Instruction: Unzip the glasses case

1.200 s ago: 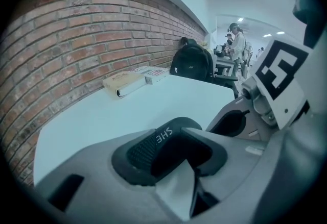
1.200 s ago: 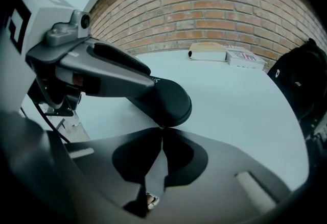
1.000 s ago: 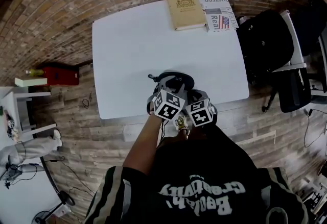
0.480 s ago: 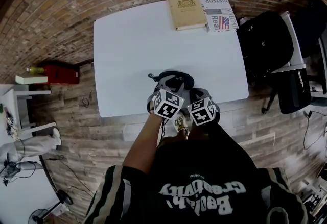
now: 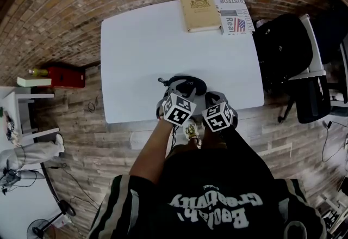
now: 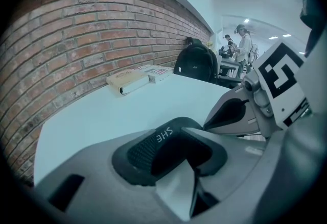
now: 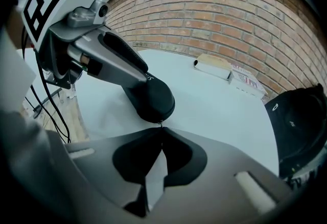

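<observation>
Black glasses case (image 5: 190, 80) in left claw (image 6: 179, 146)

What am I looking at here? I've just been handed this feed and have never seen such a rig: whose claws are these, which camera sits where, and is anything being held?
There is no robot arm here. A person holds a two-jaw gripper in each hand, and the cubes with square markers are part of those grippers. The head view comes from a camera on the person's head, looking steeply down. The other two views ride on the grippers and look along their own jaws.

On the white table, a tan book and a magazine lie at the far edge. The black glasses case sits near the person.

The left gripper clamps the case. The right gripper is shut, and its tips seem to pinch the small zipper pull at the case's end.
</observation>
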A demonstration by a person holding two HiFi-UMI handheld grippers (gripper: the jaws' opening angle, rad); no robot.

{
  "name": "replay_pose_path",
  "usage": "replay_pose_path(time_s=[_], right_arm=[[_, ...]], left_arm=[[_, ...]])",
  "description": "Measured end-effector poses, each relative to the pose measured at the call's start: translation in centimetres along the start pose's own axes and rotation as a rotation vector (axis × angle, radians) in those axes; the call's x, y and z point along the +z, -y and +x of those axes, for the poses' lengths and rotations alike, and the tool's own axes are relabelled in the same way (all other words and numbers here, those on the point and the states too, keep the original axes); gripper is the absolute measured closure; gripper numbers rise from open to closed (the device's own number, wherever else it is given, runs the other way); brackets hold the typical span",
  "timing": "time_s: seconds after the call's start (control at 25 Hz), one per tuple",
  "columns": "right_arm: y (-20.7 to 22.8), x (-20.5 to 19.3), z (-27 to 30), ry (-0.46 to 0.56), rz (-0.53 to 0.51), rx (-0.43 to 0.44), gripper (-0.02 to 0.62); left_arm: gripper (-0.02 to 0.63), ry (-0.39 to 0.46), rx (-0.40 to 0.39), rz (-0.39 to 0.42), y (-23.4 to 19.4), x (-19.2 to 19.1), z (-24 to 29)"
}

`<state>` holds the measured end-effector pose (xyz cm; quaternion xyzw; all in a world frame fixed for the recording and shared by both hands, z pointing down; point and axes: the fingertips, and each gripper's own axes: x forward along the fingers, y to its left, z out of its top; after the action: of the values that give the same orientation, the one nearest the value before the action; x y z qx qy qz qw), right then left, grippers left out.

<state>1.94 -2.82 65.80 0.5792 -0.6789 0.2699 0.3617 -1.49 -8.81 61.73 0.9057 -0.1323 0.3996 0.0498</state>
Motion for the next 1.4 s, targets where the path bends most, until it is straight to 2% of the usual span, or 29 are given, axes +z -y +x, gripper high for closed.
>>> replay_pose_path(time_s=[0.24, 0.64, 0.96, 1.24, 1.4], right_arm=[[0.8, 0.2, 0.2, 0.006, -0.117, 0.025, 0.58], [1.6, 0.9, 0.8, 0.003, -0.312, 0.182, 0.58], [3.0, 2.4, 2.2, 0.015, -0.44, 0.27, 0.58], [3.4, 3.0, 2.6, 0.046, -0.635, 0.355, 0.58], [3.7, 3.4, 2.7, 0.062, -0.694, 0.436, 0.58]], left_arm=[[0.449, -0.032, 0.004, -0.01, 0.1, 0.0, 0.1], [0.449, -0.137, -0.01, -0.052, -0.1, 0.0, 0.5], [0.451, -0.144, 0.01, -0.128, -0.4, 0.3, 0.9], [0.454, -0.166, 0.006, -0.172, -0.9, 0.6, 1.1], [0.457, -0.159, 0.024, -0.187, -1.1, 0.7, 1.2]])
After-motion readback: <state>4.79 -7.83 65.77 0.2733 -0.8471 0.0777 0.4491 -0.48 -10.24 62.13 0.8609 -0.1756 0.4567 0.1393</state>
